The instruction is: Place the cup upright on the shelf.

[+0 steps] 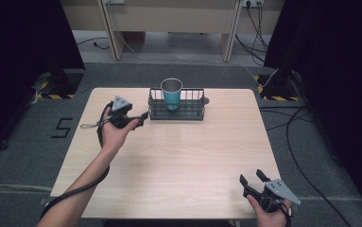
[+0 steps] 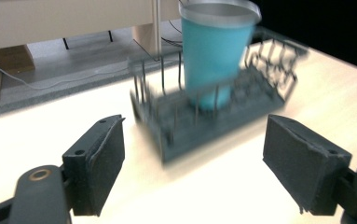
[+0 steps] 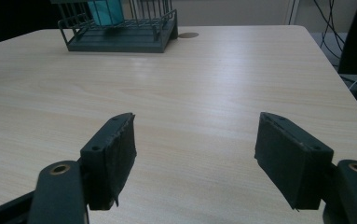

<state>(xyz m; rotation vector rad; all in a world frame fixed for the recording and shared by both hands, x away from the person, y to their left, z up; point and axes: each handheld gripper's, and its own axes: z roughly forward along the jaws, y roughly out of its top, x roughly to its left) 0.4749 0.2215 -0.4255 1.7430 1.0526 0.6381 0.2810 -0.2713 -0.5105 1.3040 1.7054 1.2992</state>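
Overhead looks down; both gripper views share basket [image 3: 120,35].

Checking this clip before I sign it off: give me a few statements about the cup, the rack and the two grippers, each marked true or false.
1. The cup stands upright inside the rack. True.
2. The left gripper is shut on the cup. False: its jaws stand open with nothing between them, just left of the rack.
3. The right gripper is at the table's near right corner, jaws open. True.
4. The rack lies at the near edge of the table. False: it sits at the far edge.
5. The cup is red. False: it is blue with a metal rim.
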